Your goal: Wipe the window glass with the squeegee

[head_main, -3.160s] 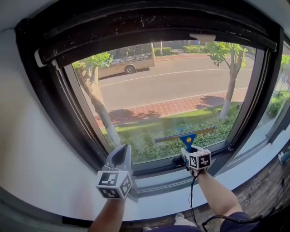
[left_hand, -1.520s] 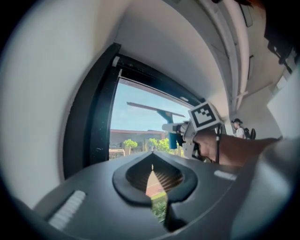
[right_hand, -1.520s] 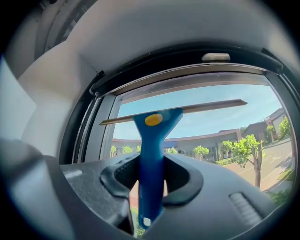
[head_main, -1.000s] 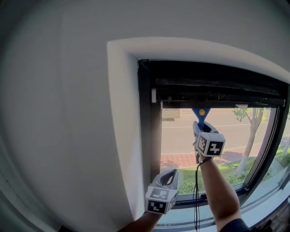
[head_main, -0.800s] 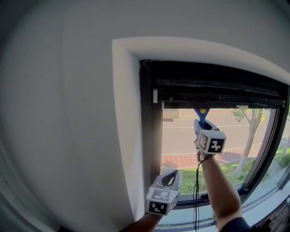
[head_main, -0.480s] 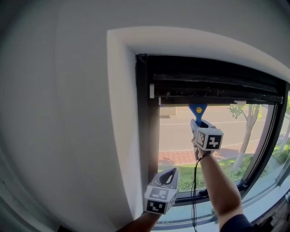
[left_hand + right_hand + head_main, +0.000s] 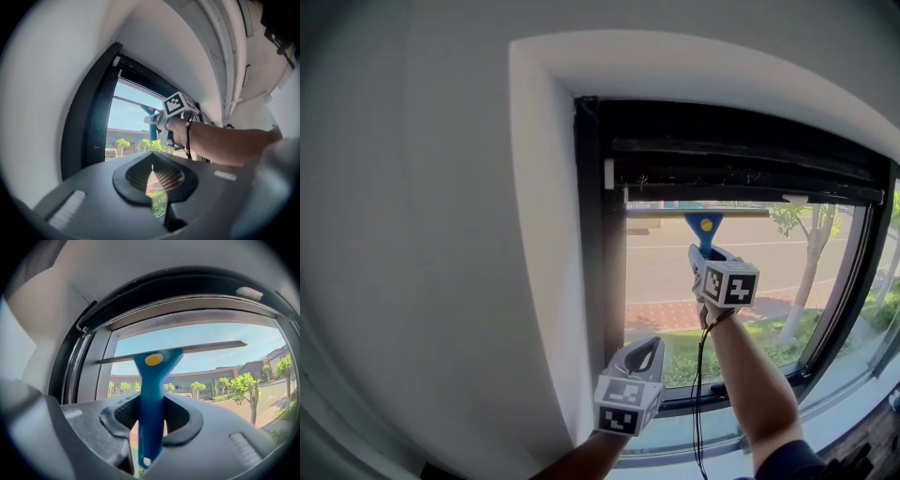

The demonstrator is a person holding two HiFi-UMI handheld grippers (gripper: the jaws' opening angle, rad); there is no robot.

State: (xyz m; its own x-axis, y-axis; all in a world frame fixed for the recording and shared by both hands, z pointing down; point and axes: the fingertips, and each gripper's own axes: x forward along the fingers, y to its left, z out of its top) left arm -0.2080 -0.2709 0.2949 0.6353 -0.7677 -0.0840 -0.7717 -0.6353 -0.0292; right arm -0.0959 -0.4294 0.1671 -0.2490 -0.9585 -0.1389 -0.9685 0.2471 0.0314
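Observation:
A blue squeegee [image 7: 704,228] [image 7: 153,394] with a yellow dot stands upright, its long blade [image 7: 173,351] lying across the top of the window glass [image 7: 731,281] just under the black upper frame. My right gripper [image 7: 710,255] [image 7: 151,420] is shut on the squeegee's handle, raised high at the glass's left part. My left gripper [image 7: 642,356] [image 7: 153,180] hangs lower, by the left jamb near the sill, jaws shut with nothing between them. In the left gripper view the right gripper's marker cube [image 7: 178,104] shows above.
A white wall [image 7: 431,244] and white reveal fill the left. The black frame's left post [image 7: 591,244] and top rail [image 7: 741,155] bound the glass. A cable [image 7: 701,394] hangs along the right forearm. Outside are a road, trees and grass.
The right gripper has risen with the squeegee from the bottom of the glass to the top; over the last second the blade has come clear just below the top rail. The left gripper barely moved.

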